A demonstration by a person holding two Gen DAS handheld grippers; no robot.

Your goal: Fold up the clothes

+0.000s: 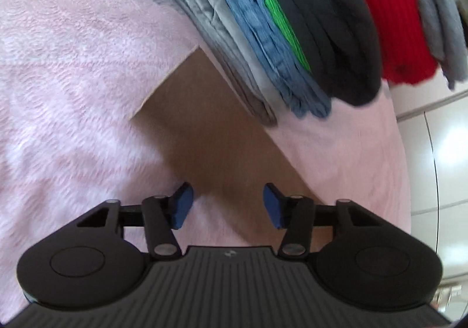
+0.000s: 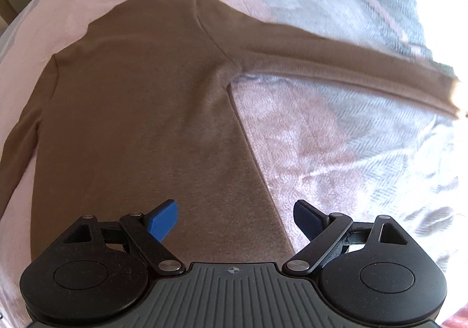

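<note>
Left wrist view: the left gripper [image 1: 226, 205] points down at a pink blanket [image 1: 73, 94], its 2 blue pads [image 1: 182, 205] parted with a gap between them. Nothing sits between the pads, so it grasps nothing. Below and ahead of it lies a brown sleeve [image 1: 204, 129] of the sweater, stretched flat across the blanket, its squared cuff end toward the left. Just beyond the sleeve stands a stack of folded clothes [image 1: 292, 35]: grey, blue, a thin green layer, dark navy, red and grey-blue pieces lying one against another. The lower edge of the stack touches or overlaps the sleeve. A pale tiled floor [image 1: 438, 152] shows at the right edge.

Right wrist view: the right gripper [image 2: 235, 221] hangs over the brown sweater [image 2: 131, 108], jaws spread wide and released, holding nothing. The sweater lies flat on the pink blanket, body spread out, 1 sleeve [image 2: 351, 67] reaching straight out to the right. The other sleeve runs down along the left edge. The gripper's left pad is over the sweater's body and its right pad is over the blanket, with the garment's side edge between them.
</note>
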